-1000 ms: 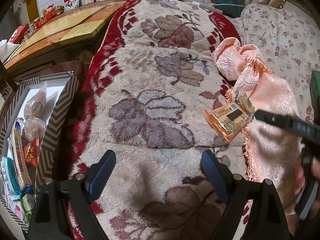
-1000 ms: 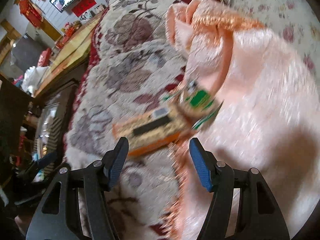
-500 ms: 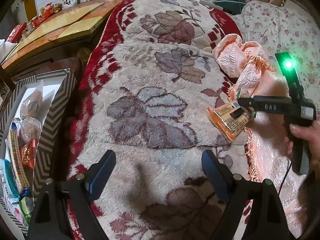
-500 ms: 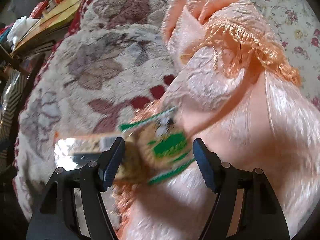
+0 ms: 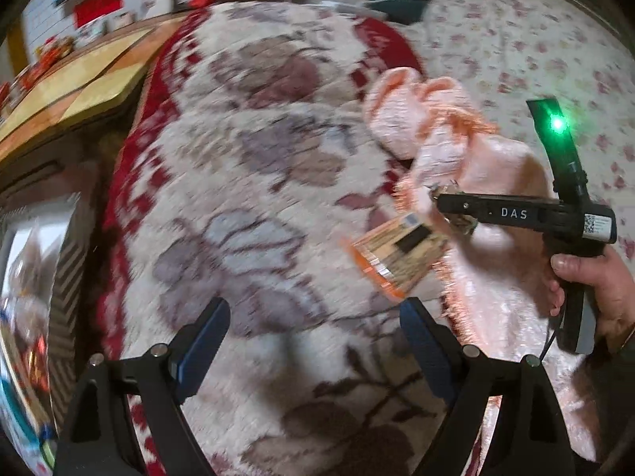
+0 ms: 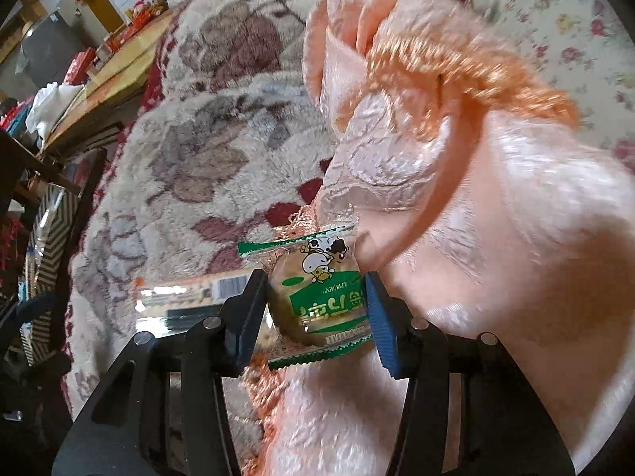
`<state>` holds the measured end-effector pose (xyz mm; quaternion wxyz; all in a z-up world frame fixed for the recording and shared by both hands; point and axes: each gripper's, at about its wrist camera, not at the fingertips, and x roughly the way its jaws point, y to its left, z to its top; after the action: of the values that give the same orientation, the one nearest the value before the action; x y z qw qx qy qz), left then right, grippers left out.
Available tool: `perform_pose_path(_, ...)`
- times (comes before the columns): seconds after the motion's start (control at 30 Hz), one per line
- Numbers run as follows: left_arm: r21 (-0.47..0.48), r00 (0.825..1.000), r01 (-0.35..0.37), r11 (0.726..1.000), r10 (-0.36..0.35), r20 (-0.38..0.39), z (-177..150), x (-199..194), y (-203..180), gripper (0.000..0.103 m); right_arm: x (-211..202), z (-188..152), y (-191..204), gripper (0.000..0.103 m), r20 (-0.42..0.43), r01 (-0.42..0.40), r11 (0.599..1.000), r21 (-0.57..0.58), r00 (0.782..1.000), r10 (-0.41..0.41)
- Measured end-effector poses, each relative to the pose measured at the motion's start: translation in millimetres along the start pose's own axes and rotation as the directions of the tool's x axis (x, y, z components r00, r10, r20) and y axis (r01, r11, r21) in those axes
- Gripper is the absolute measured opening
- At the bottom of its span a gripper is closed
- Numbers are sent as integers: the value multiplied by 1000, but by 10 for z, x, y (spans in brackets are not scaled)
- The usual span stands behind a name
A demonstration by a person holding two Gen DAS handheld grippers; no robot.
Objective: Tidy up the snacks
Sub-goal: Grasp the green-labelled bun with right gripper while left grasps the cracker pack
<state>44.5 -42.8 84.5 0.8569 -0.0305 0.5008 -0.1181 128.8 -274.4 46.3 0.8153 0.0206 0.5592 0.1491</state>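
Where the chevron-edged box (image 5: 65, 261) sits off the left side of the bed, its white inside holds several wrapped snacks, blurred here: clear bags, something red, a teal strip; no closer reading is possible. From the right wrist view the same striped rim (image 6: 53, 234) shows low at the left.

Pinched between the right gripper's (image 6: 315, 309) blue ribbed fingers (image 6: 381, 317) is a small snack packet (image 6: 321, 297), a clear wrapper with green zigzag-crimped ends, a green label with white lettering, a cartoon cow above it, and a round brownish cake inside. It lies at the fringed edge of the peach cloth (image 6: 496, 238). In the left wrist view this packet (image 5: 456, 220) is mostly hidden behind the black gripper arm marked DAS, held by the right hand (image 5: 595, 289), with a green light glowing on top.

Just beside it, touching the fringe, lies a flat orange packet (image 5: 393, 256), rectangular, shiny, with a black patch and a barcode; it rests on the plush blanket (image 5: 254, 206).

That blanket is thick and fuzzy, cream with mauve leaves and a red border. The peach cloth is satiny, embossed, bunched into folds, with an orange tassel trim.

The left gripper (image 5: 313, 341) hovers over the blanket, fingers spread wide, holding nothing.
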Motion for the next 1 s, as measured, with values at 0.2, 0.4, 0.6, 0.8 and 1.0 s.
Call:
perform_pose_path(0.2,168,997,82,982,-80,-16,203,211,-356,89,-535,-85,-28,49,126,-29,997,69,992,20)
perform_pose_path(0.4,318,991,125,940,-100,-94,310,530,-733,89,-759,-211,-120,49,179,-102,985,139,981,76)
perform_pose_path(0.6,306,982,146,941,-99,-164,435,819,-776,89,-752,-254,-231,49,188,-139,973,186,977,103)
perform_pose_path(0.8,301,981,149,942,-102,-167,519,954,-766,77,-695,-253,-290,49,183,-157,965,212,976,118)
perform_pose_path(1.0,251,980,156,955,-118,-158,511,937,-653,64,-665,-248,-246,49,175,-171,965,197,975,137)
